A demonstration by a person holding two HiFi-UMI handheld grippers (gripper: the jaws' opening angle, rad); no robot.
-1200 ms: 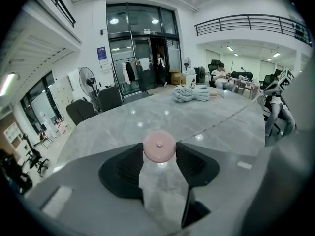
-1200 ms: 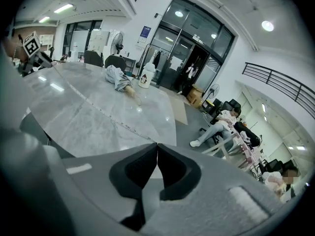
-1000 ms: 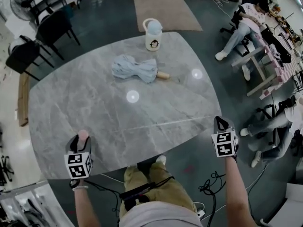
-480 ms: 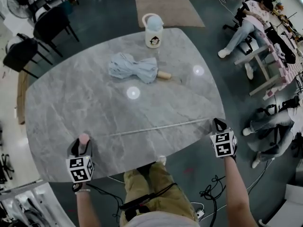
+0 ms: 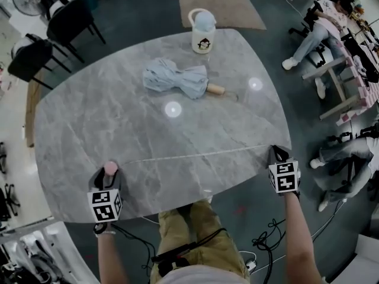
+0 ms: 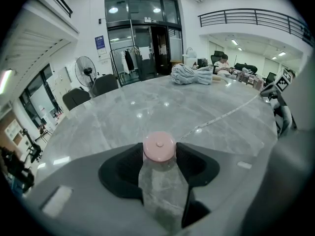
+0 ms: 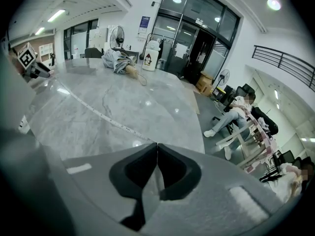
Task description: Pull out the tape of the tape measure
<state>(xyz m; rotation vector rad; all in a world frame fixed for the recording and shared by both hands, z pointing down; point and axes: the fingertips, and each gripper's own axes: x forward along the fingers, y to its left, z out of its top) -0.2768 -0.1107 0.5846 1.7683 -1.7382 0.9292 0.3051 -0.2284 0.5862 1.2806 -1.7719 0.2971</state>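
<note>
1. Currently, the left gripper (image 5: 110, 173) is clasping the pink tape measure case (image 6: 159, 145) between widely spread jaws, over the counter (image 5: 83, 117) near its front-left edge.
2. The right gripper (image 5: 276, 154) is pinching the end of the tape (image 5: 195, 155) with jaws pressed together, at the front-right corner.
3. The tape is stretching across the counter's front, roughly along the near edge.
4. A folded umbrella (image 5: 177, 80) and a jug (image 5: 203, 33) are sitting toward the far edge, leaving bare stone between them and the tape.
</note>
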